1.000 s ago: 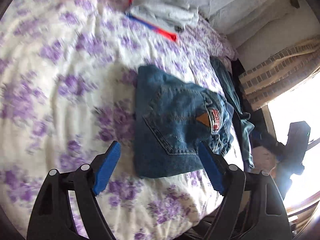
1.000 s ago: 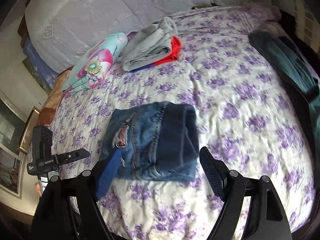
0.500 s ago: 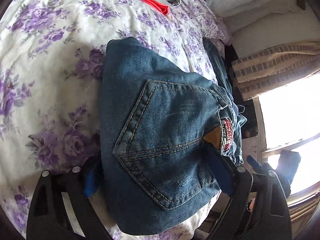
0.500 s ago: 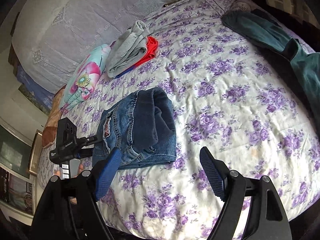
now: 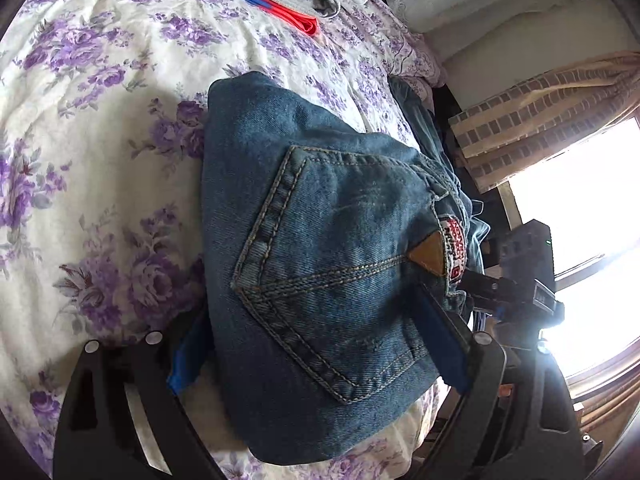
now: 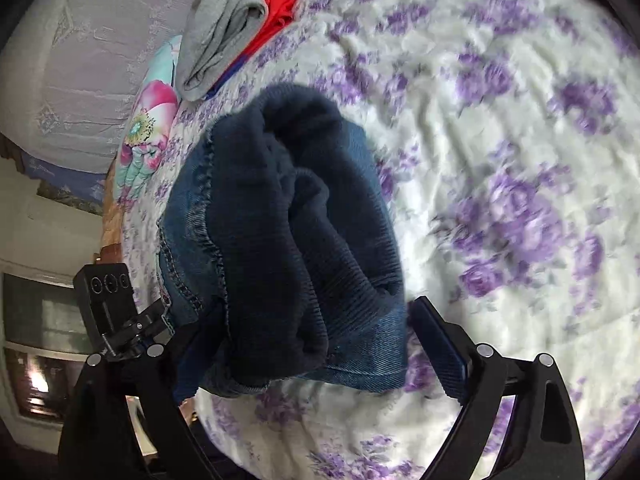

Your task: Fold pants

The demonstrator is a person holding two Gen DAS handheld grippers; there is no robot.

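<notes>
Here, folded jeans [image 5: 320, 280] are seen on a floral bedspread [image 5: 100, 160] | left gripper [image 5: 316, 344] is spread around them | right gripper [image 6: 316, 352] likewise spread, straddling them.

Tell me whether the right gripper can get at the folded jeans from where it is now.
Probably yes. The right gripper is open, one finger on each side of the folded jeans at their near end on the floral bedspread. Nothing lies between them. The left gripper straddles the opposite end, clear of it.

Left gripper [image 5: 316, 344]: jaws spread wide, blue-padded fingers [image 5: 442, 342] low and level, one on each side of what lies between. Right gripper [image 6: 316, 356]: jaws likewise wide apart, pointing forward and down.
</notes>
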